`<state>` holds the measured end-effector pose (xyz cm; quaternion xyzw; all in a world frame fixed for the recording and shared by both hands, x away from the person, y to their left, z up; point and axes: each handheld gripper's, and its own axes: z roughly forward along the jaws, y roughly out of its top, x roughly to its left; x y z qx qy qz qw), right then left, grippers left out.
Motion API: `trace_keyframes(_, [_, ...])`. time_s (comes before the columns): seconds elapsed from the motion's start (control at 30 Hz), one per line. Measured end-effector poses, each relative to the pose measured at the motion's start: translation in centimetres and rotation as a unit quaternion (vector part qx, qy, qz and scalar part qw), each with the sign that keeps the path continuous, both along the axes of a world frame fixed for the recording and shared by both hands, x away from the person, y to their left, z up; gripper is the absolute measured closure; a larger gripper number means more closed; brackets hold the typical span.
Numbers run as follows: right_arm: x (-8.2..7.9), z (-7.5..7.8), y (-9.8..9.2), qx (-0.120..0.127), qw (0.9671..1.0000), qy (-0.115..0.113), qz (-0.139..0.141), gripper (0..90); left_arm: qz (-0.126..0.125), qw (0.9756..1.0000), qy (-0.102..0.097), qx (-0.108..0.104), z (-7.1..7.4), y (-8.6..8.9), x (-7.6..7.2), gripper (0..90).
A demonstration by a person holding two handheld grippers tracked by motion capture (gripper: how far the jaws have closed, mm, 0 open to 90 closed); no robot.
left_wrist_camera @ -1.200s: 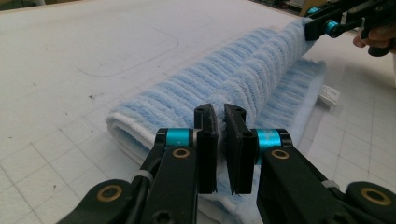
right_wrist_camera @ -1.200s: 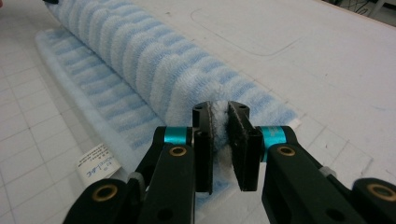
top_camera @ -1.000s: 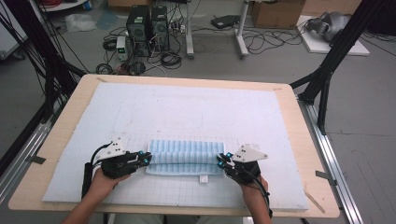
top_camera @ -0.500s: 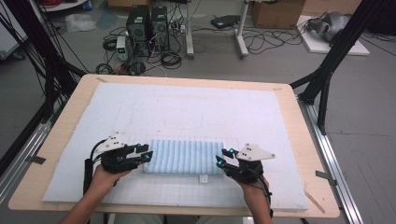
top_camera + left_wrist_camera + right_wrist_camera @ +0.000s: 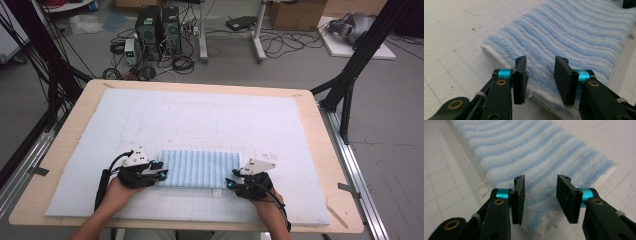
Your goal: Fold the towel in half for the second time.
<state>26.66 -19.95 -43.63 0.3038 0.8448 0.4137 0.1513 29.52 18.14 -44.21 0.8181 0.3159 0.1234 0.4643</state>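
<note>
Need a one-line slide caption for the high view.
Both grippers, left and right, open at the folded striped towel's ends.

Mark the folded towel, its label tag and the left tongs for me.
folded towel (image 5: 200,168), high view, middle of its striped top
label tag (image 5: 482,190), right gripper view, white tag face
left tongs (image 5: 540,75), left gripper view, gap between the tips

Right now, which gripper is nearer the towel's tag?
Right. The right gripper is at the towel's right end, beside the tag; the left gripper is at the far left end. Both have just been opening their jaws, which stand open over the towel's edge, pinching nothing.
</note>
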Motion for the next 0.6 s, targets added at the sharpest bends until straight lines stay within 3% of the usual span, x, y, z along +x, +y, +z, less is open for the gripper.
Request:
trace_keyframes(0.1, [0.3,0.8,-0.4,0.038,0.999,-0.018,-0.014,55.3,0.012,0.9996,-0.001,-0.027,0.5,0.5,0.7,59.4])
trace_keyframes(0.23, [1.3,1.0,-0.4,0.045,0.9982,-0.024,-0.031,53.6,0.017,0.9992,0.004,-0.036,0.4,0.6,1.7,58.7])
trace_keyframes(0.33, [2.5,0.6,0.1,0.029,0.9988,-0.019,-0.034,51.7,0.02,0.999,0.005,-0.039,0.3,0.4,2.6,58.0])
trace_keyframes(0.47, [3.9,0.0,0.6,0.013,0.9991,-0.006,-0.039,49.6,0.019,0.9996,0.006,-0.021,0.0,-0.3,3.4,58.0])
trace_keyframes(0.53, [4.5,-0.4,0.7,-0.009,0.9991,-0.001,-0.042,48.9,0.022,0.9997,0.013,-0.002,-0.4,-0.7,3.9,58.9])
trace_keyframes(0.6, [4.8,-0.7,0.5,-0.01,0.999,0.006,-0.042,48.6,0.02,0.9997,0.013,0.008,-0.6,-0.9,4.1,60.3])
